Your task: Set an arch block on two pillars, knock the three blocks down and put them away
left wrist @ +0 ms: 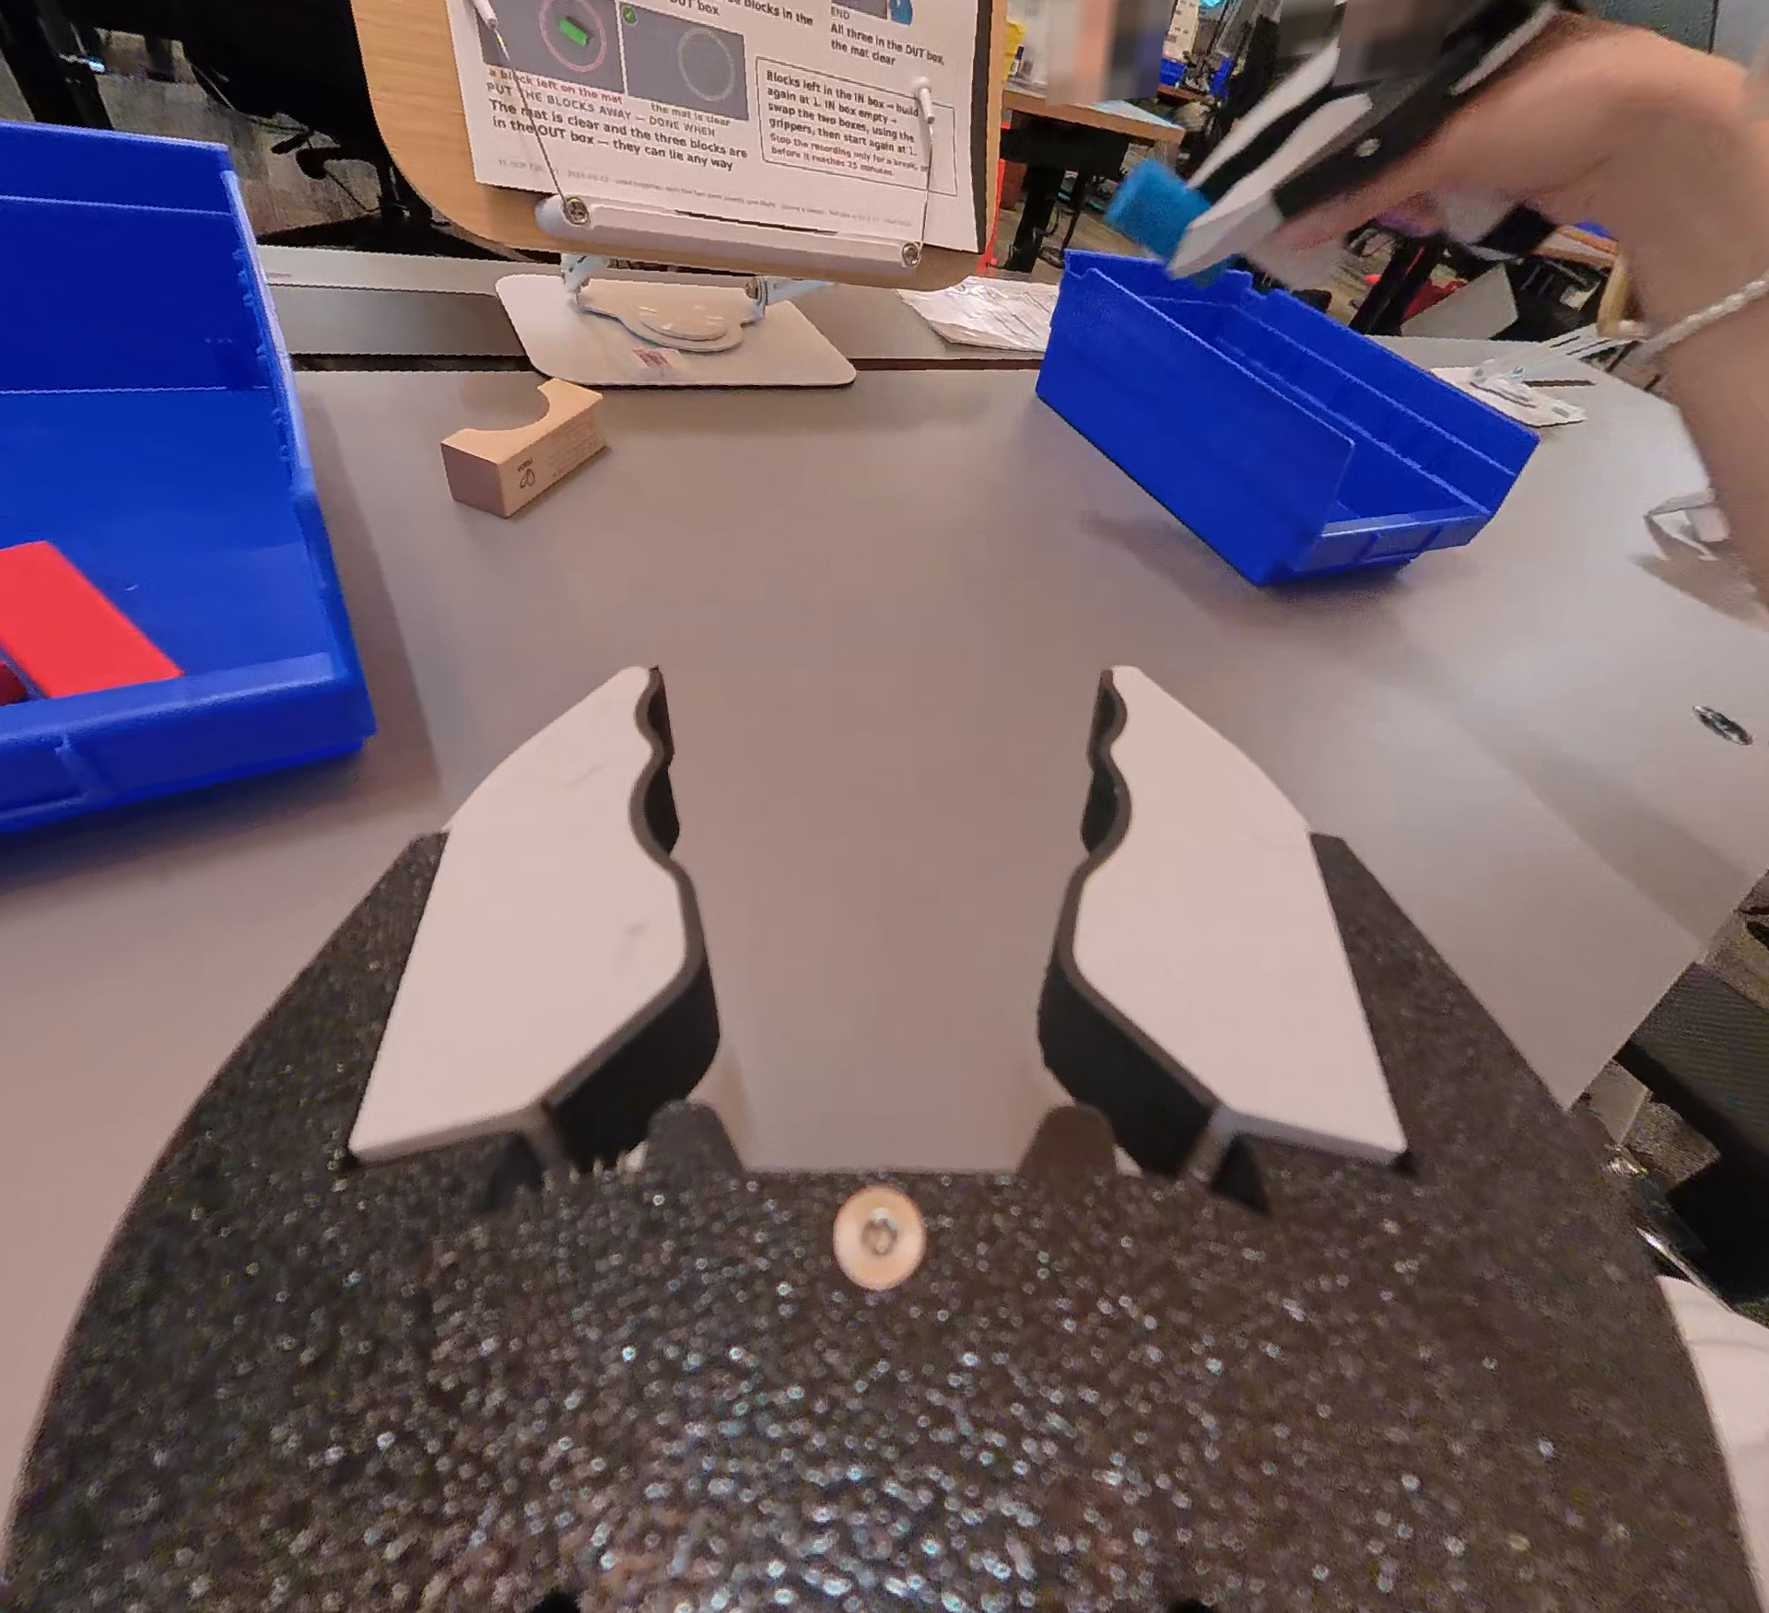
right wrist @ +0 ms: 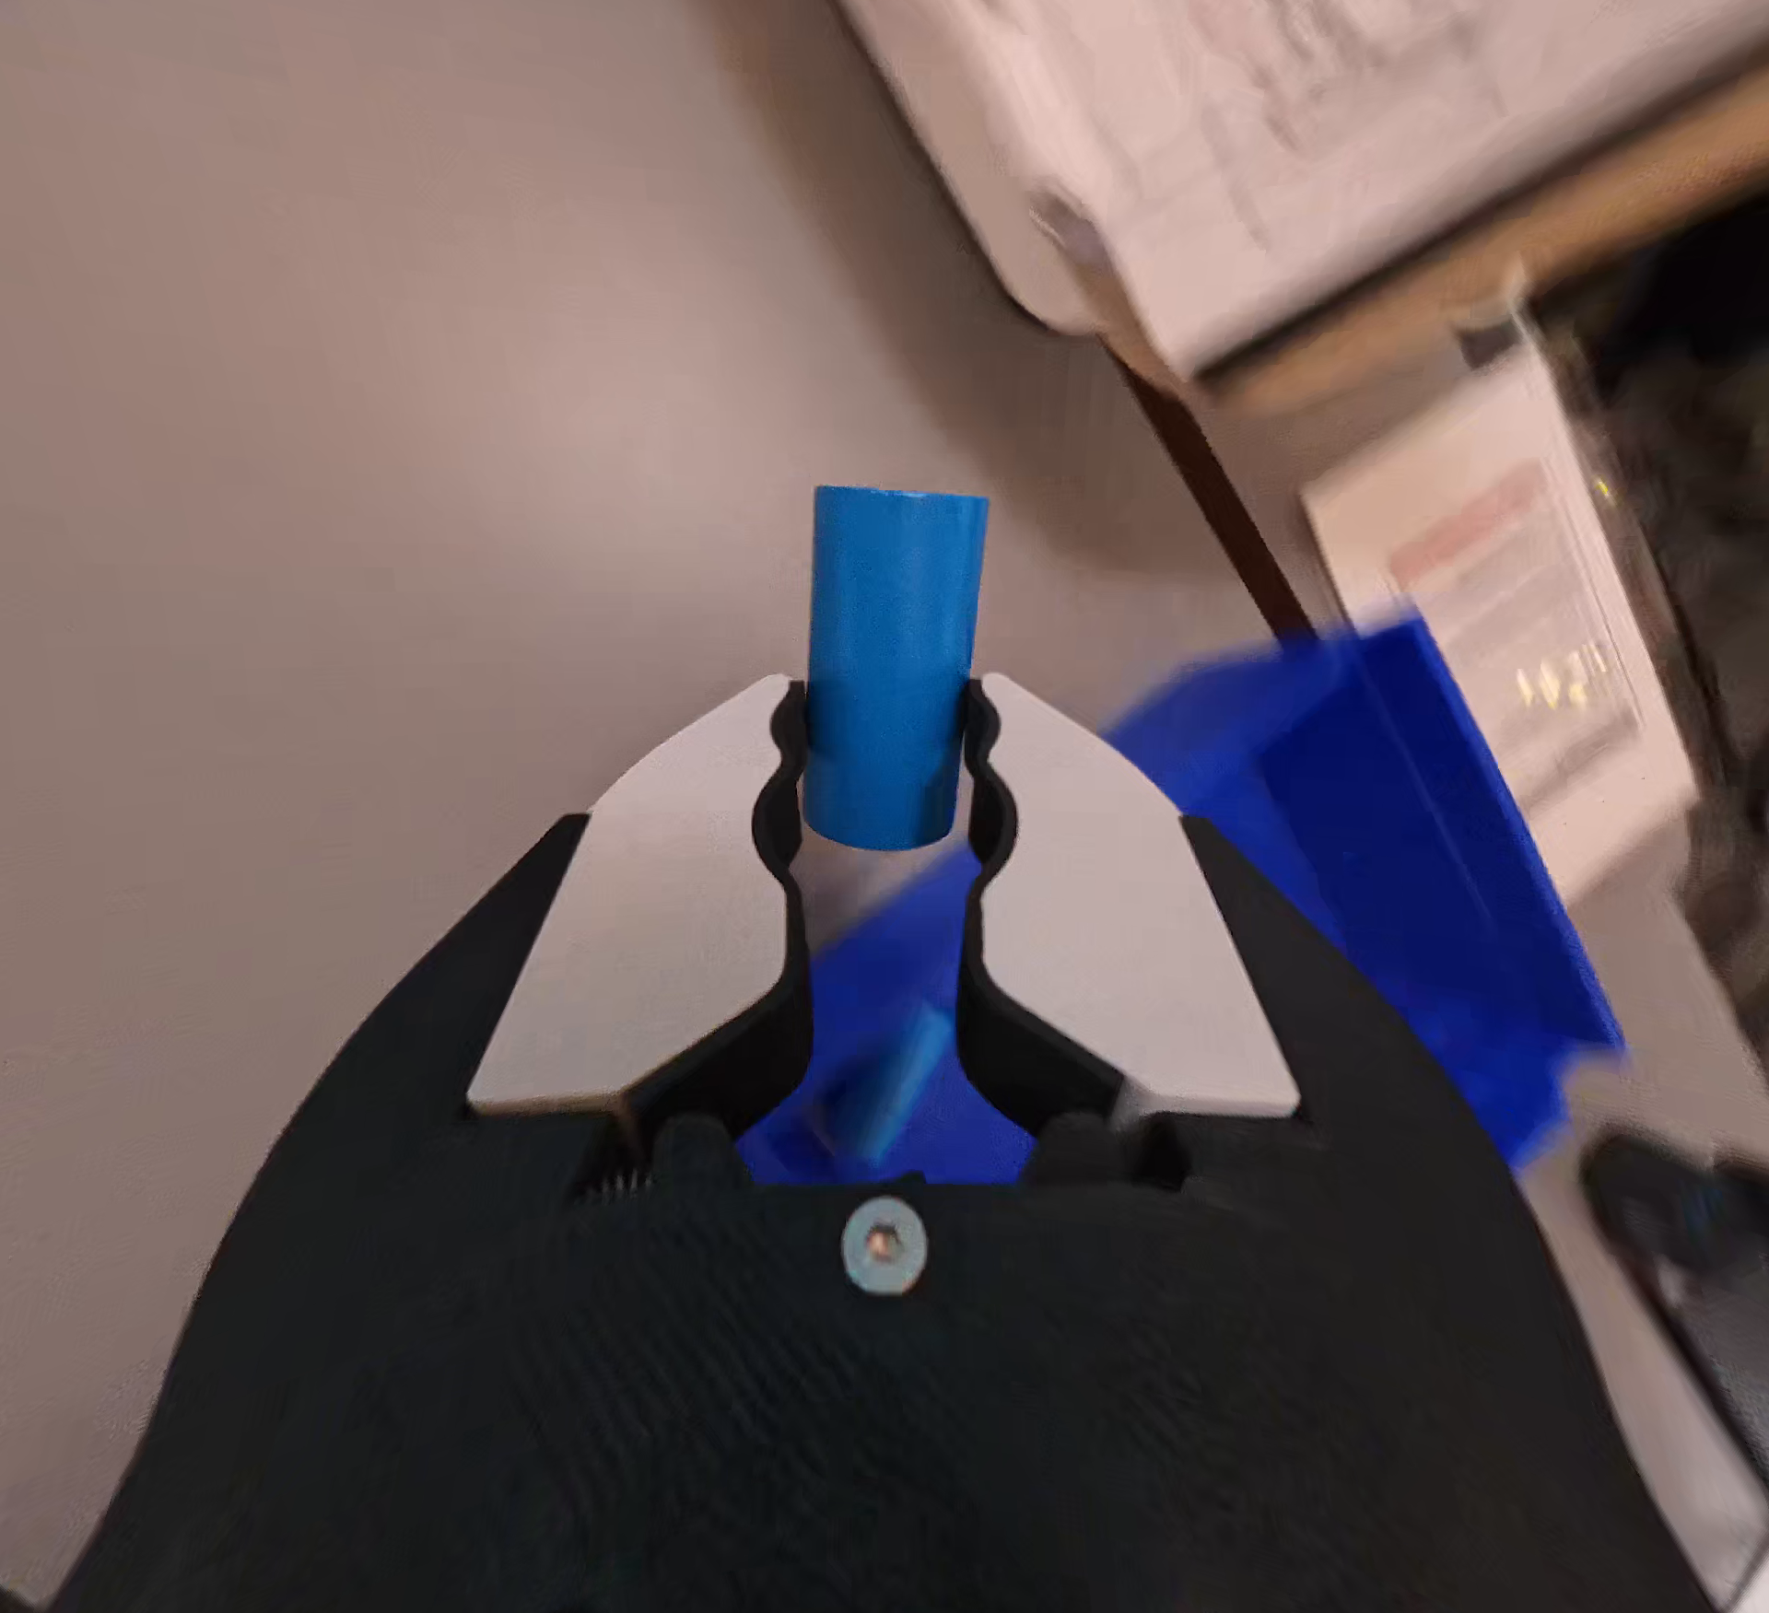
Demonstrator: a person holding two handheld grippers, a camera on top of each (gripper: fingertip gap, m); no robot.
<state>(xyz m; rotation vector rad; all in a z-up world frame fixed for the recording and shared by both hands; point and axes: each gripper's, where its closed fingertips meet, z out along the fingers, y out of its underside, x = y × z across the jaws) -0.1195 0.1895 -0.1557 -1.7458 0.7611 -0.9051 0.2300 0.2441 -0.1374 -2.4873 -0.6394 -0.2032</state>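
Note:
My right gripper (right wrist: pixel 885 691) is shut on a blue cylinder (right wrist: pixel 885 667) and holds it in the air above the right blue bin (right wrist: pixel 1417 849). In the left wrist view the same gripper (left wrist: pixel 1192 251) hangs over that bin's (left wrist: pixel 1273 428) far rim with the cylinder (left wrist: pixel 1153 208) in its tips. A light blue block (right wrist: pixel 895 1088) lies inside the bin below. My left gripper (left wrist: pixel 881 687) is open and empty, low over the bare grey table (left wrist: pixel 862 562). A wooden arch block (left wrist: pixel 525 445) lies on the table ahead to the left.
A larger blue bin (left wrist: pixel 191 514) at the left holds a red block (left wrist: pixel 72 629). A wooden stand with a printed sheet (left wrist: pixel 708 17) stands at the table's back edge on a flat base (left wrist: pixel 670 337). Papers (left wrist: pixel 986 308) lie behind the right bin. Tip to tip, the grippers are about 35 cm apart.

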